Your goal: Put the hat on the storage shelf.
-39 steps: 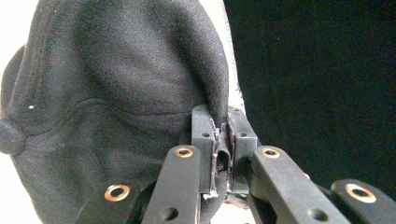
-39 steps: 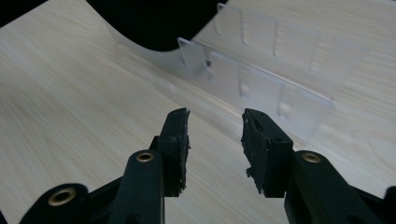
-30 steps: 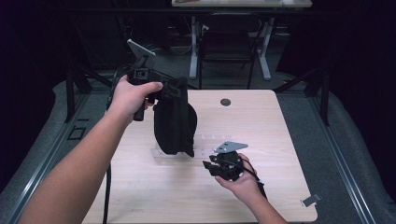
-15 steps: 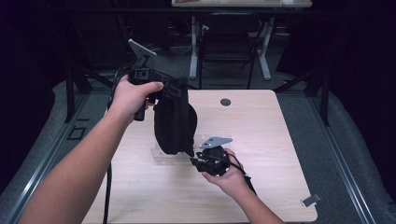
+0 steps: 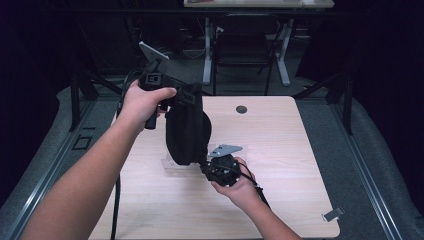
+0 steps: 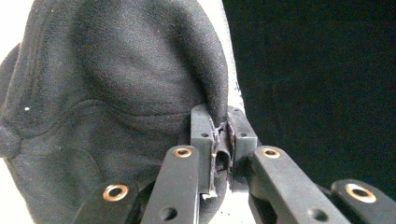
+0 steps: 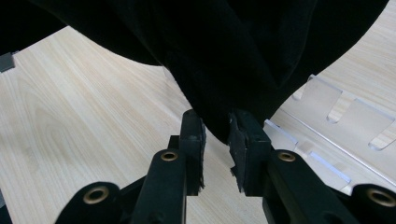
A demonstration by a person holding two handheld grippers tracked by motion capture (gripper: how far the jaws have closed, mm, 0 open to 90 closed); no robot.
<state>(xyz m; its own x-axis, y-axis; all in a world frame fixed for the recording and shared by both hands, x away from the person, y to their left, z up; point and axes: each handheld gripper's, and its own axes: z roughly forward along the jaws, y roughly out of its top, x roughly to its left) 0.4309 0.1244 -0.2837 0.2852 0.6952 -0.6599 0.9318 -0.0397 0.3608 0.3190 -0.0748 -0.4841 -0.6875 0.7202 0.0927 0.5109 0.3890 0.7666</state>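
The left gripper (image 5: 176, 98) holds the black cloth bag (image 5: 187, 131) aloft over the wooden table (image 5: 280, 145), jaws clamped on its top edge; the right gripper (image 7: 217, 135), jaws apart around its lowest fold, probably needs to close next.

You are holding a plain black fleece cloth (image 5: 186, 127) over a pale, wood-grained desk (image 5: 280, 150). Your grippers' jaws are black with brass-coloured rivets. A clear plastic stand (image 7: 336, 121) lies beneath, and a dark round grommet (image 5: 241, 109) sits near the desk's far edge.

Cloth (image 5: 186, 131) above table (image 5: 280, 150), between both grippers.
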